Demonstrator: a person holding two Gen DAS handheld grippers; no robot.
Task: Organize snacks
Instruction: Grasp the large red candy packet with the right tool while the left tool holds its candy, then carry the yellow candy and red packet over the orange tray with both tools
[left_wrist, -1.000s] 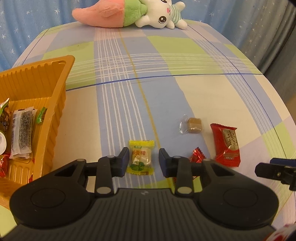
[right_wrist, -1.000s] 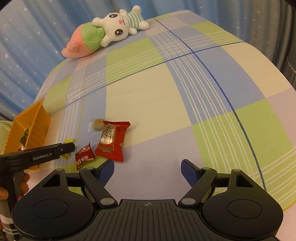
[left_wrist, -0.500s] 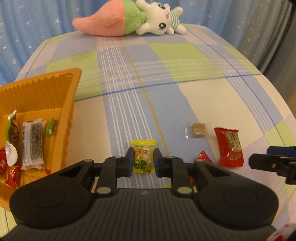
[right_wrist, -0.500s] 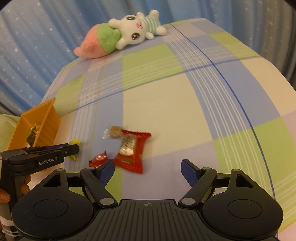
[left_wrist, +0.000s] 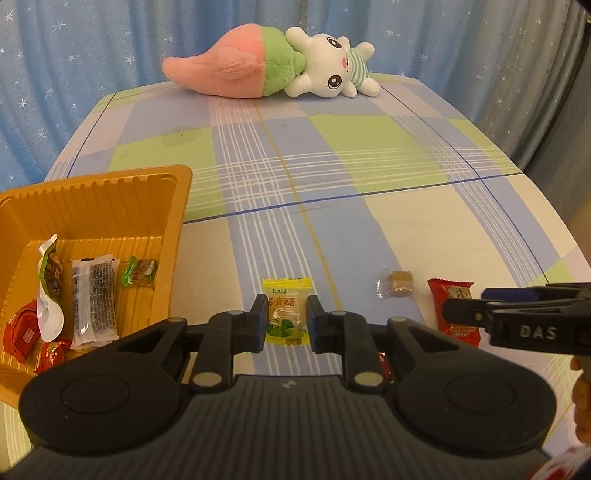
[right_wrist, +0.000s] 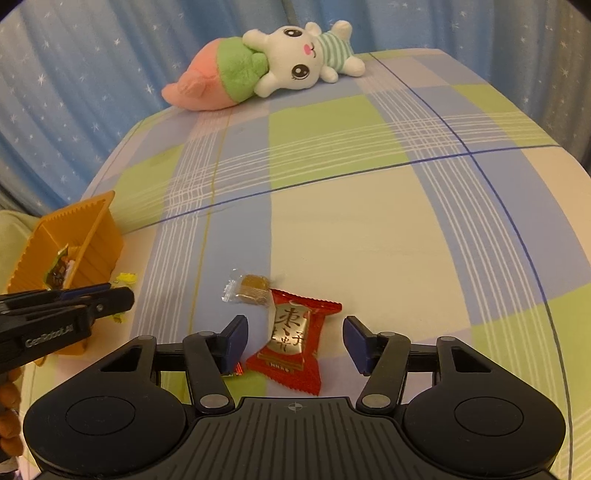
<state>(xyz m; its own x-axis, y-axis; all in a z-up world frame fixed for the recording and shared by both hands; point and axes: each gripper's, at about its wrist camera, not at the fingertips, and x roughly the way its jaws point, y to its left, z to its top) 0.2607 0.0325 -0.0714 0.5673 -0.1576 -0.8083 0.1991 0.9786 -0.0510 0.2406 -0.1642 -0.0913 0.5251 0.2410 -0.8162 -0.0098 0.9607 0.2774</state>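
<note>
My left gripper (left_wrist: 286, 314) is shut on a yellow wrapped candy (left_wrist: 286, 295), held just above the checked tablecloth. To its left stands the orange tray (left_wrist: 110, 192) with several snacks inside. My right gripper (right_wrist: 294, 325) hangs over a red snack packet (right_wrist: 291, 339). Its jaws are closing with the packet between them, and the pads stand clear of it. A brown candy in clear wrap (right_wrist: 253, 286) lies just beyond the packet. A small red candy (right_wrist: 234, 367) peeks out behind the right gripper's left finger.
A pink, green and white plush toy (left_wrist: 273, 62) lies at the table's far edge, in front of a blue starry curtain. The tablecloth (right_wrist: 369, 229) stretches bare to the right. A person's hand (right_wrist: 7, 406) shows at the lower left of the right wrist view.
The left jaws closed on the yellow candy and lifted it slightly. My right gripper slid left until the red packet lay between its jaws, which have narrowed.
</note>
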